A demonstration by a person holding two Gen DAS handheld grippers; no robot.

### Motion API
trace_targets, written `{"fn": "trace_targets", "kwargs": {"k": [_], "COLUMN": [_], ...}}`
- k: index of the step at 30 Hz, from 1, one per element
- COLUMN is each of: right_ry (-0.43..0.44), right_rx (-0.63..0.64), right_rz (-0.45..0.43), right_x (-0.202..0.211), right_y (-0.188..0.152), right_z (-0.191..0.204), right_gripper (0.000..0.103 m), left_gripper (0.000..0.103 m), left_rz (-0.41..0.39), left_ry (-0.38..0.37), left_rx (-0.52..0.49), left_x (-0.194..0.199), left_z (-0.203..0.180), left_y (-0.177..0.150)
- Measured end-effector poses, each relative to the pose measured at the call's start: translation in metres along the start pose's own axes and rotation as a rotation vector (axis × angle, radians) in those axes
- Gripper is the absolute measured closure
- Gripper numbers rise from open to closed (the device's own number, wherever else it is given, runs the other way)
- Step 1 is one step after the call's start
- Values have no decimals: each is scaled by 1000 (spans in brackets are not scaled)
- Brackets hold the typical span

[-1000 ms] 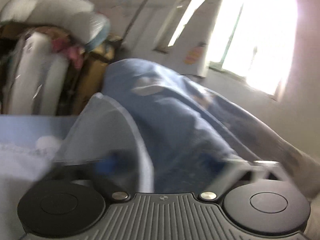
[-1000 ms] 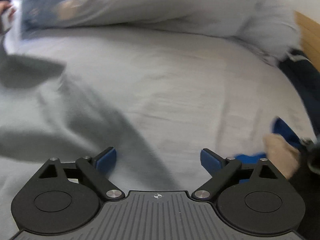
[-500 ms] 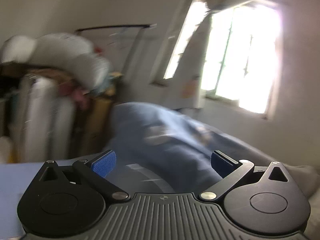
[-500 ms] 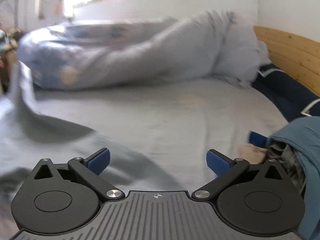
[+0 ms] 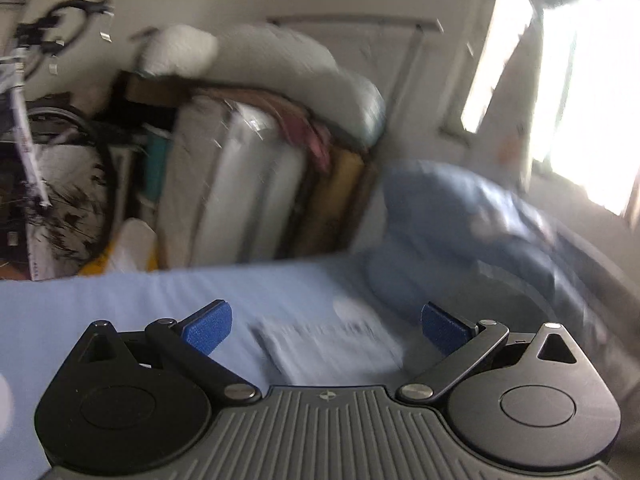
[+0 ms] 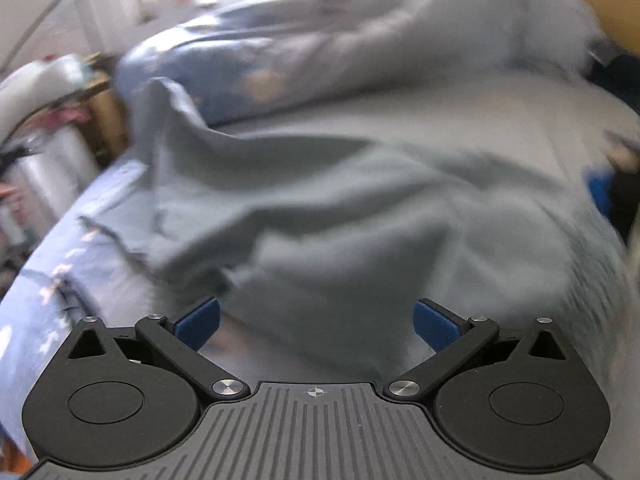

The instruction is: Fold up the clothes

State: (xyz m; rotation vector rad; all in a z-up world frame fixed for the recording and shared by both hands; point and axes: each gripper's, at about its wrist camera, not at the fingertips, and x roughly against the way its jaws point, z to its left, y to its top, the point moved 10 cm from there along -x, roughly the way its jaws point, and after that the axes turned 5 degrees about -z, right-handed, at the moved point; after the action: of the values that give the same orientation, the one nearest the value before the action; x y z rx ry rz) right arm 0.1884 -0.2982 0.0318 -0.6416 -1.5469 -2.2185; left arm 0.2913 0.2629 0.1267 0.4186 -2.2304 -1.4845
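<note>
Bed: I look down on a pale blue sheet (image 5: 120,300) that fills the lower half of my left view and runs down the left side of my right view, where it carries a small pale print.
Duvet: a bunched blue and grey duvet (image 6: 320,48) lies heaped across the far side of the bed; my left view shows its blue end (image 5: 460,232) rising under the bright window (image 5: 592,112).
Garment: the grey garment (image 6: 340,208) lies crumpled and unfolded on the sheet, filling the middle of my right view. One corner of it stands up in a peak at the far left, against the duvet. Its near edge runs down between my right fingers, but blur hides whether they touch it.
Stored things: beside the bed stand wrapped bundles (image 5: 248,184) with white bedding (image 5: 280,64) piled on top, and a bicycle (image 5: 36,132) at the far left.
Folded piece: a small pale, folded-looking cloth (image 5: 332,344) lies on the sheet just ahead of my left fingers, too blurred to name.
Left gripper (image 5: 326,326): my jaws are spread wide, blue pads well apart, nothing between them.
Right gripper (image 6: 316,320): my jaws are likewise spread wide and grip nothing.
Person: at the right edge of my right view something skin-coloured and a blue patch show, too smeared to tell.
</note>
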Motion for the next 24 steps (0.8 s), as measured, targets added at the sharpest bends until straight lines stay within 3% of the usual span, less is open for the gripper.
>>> {"fn": "trace_targets", "kwargs": {"k": [2,6,13,17,24], "right_ry": [-14,-43,-94,-37,24], "right_rx": [-53,-159,-344,-566,-804], "right_rz": [3,9,20,13,-70], "right_x": [6,19,42,15,-8], "right_y": [-11,-34,-74,-98,-87], "right_z": [-7,-22,-46,-81,-83], "right_gripper": [0,0,0,0,0], "left_gripper": [0,0,0,0,0], "left_rz": [-22,12,96,192,434], "left_ry": [6,10,-103,-201,-367], "left_rx": [8,18,78,67,123], "left_x": [15,37,110,158,205], "left_z": [9,22,31,21,-17], "left_y": [26,53,50,6,-93]}}
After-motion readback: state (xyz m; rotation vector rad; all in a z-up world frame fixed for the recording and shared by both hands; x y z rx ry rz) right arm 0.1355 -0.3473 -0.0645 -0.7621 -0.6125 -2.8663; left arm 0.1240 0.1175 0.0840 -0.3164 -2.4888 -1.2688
